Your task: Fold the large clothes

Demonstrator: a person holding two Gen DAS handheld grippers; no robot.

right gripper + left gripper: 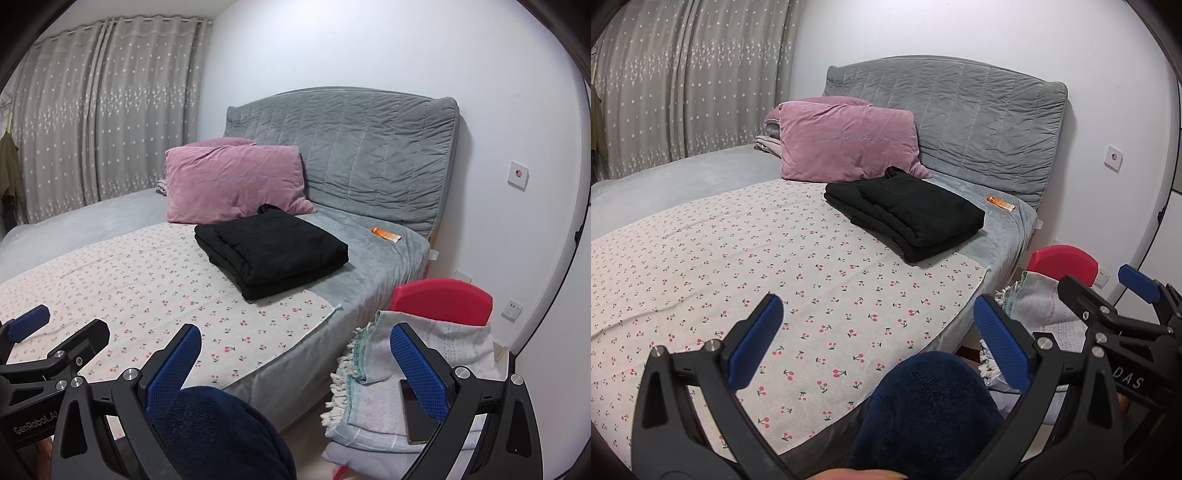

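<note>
Black clothes sit folded in a neat square pile on the bed, mid-frame, while both grippers' fingers are spread wide, holding nothing.

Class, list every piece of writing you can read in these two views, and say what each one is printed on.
"GenRobot.AI": on the left gripper body, last letter cut off.
"DAS": on the right gripper body, partly hidden.
Embroidery on the pink pillow: unreadable.
Print on the orange tube: too small.
</note>
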